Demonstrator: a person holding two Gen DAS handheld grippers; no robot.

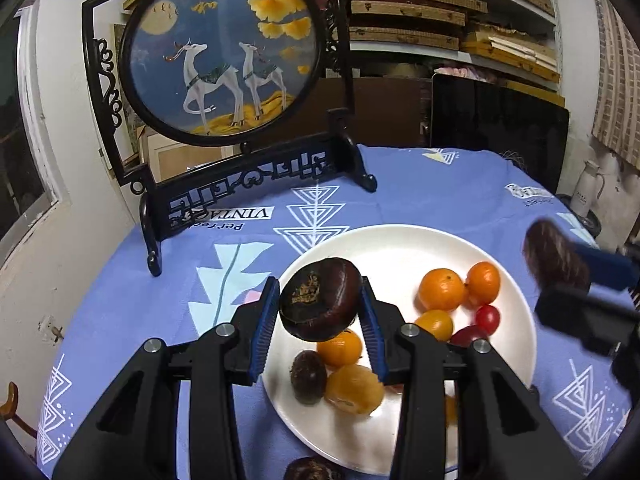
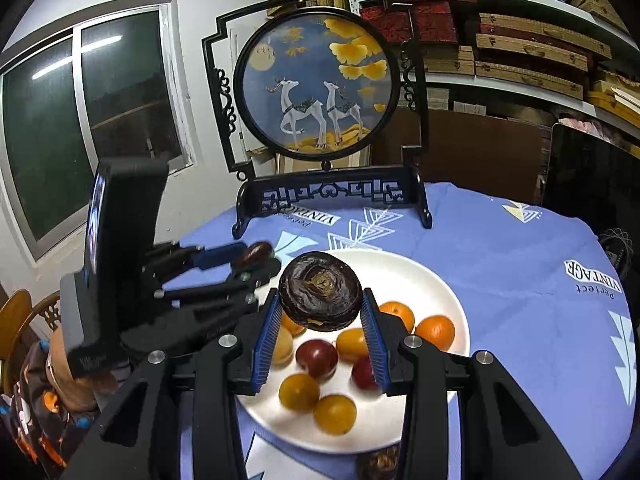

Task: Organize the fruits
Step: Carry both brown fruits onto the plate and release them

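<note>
Desk is covered by a blue-violet cloth with white triangle prints and "VINTAGE" labels. White plate sits near the front edge, carrying orange, yellow and red small fruits plus one dark fruit.

Left gripper: jaws closed partway on a dark brown round fruit, held clear above the plate's left rim. Right gripper: jaws likewise clamped on a second dark round fruit, raised over the plate (both blue pads touch the fruit's sides). Another dark fruit lies on the cloth just off the plate's near rim.

Back of desk: black carved stand with a round deer-and-moon panel, upright. Behind it, shelves stacked with flat woven and wooden boxes. Dark window in the white wall on the left. Black screen-like panel right of the desk; a white jug on the far right.
</note>
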